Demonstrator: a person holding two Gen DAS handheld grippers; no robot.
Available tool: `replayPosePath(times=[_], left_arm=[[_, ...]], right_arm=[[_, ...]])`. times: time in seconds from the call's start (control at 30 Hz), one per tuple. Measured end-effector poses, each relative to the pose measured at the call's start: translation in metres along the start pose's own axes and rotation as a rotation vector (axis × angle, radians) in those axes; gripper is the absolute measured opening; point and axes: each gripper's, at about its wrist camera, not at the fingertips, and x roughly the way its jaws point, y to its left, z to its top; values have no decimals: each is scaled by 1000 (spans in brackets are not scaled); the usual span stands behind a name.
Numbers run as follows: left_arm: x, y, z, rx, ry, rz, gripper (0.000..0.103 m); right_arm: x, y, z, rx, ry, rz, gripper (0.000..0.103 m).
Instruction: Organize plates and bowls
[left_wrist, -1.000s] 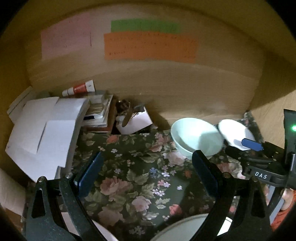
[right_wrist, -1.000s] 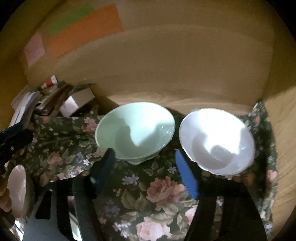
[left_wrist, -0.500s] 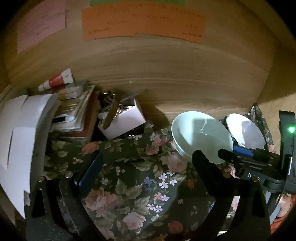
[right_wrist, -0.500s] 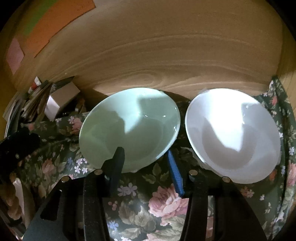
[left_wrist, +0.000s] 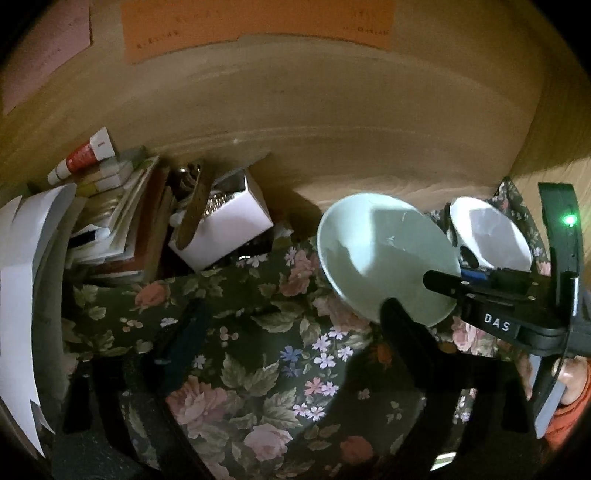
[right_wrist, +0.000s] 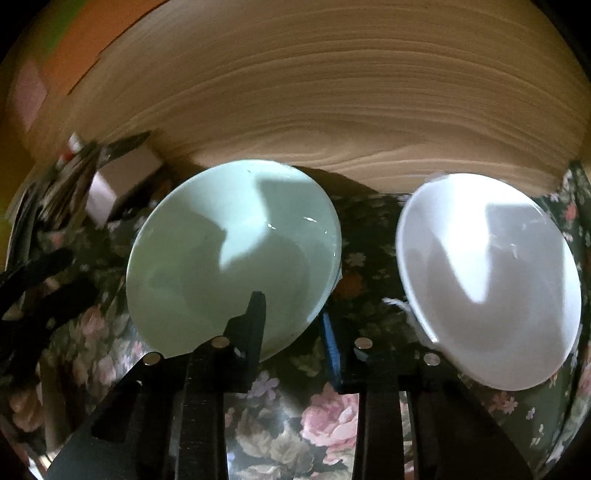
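Note:
A pale green bowl (left_wrist: 384, 254) (right_wrist: 229, 251) and a white bowl (left_wrist: 491, 232) (right_wrist: 487, 280) stand side by side on a floral cloth (left_wrist: 258, 350), close to a wooden back wall. My right gripper (right_wrist: 295, 325) (left_wrist: 461, 277) straddles the green bowl's near right rim. Its left finger is inside the bowl and its blue pad is just outside. Its jaws are closing, and I see no firm press on the rim. My left gripper (left_wrist: 291, 332) hangs over bare cloth left of the green bowl. Its jaws are wide, closing a little, with nothing between them.
Left of the bowls, a tilted white box (left_wrist: 229, 225) of small items, stacked books (left_wrist: 122, 218), a red-and-white tube (left_wrist: 85, 155) and white papers (left_wrist: 22, 277) crowd the back left. The wooden wall (left_wrist: 332, 129) carries an orange note (left_wrist: 258, 26). A side wall stands right of the white bowl.
Both grippers came down and nearer the bowls. The right jaws narrowed from well apart to straddling the green bowl's rim. The left jaws narrowed slightly.

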Motion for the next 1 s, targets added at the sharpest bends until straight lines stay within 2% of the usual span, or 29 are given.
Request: replayPosePath(times=[0.1, 0.23, 0.4, 0.5, 0.6, 0.73, 1.0], left_arm=[[4, 2, -2, -20, 33, 15, 77], [5, 5, -8, -26, 67, 5, 74], [7, 3, -14, -4, 99, 9, 74], [11, 2, -17, -1, 114, 16, 72], [18, 1, -19, 0, 142, 19, 62], [24, -3, -20, 4, 157, 16, 54], [36, -15, -19, 32, 202, -10, 38]], right_arm=[[-4, 12, -6, -71, 20, 9, 26], [-11, 23, -18, -124, 51, 40, 25], [-24, 34, -32, -142, 60, 56, 26], [-29, 36, -33, -131, 46, 43, 26], [-39, 30, -31, -105, 24, 46, 28], [-44, 23, -26, -67, -23, 22, 42], [-13, 17, -18, -7, 11, 42, 41]])
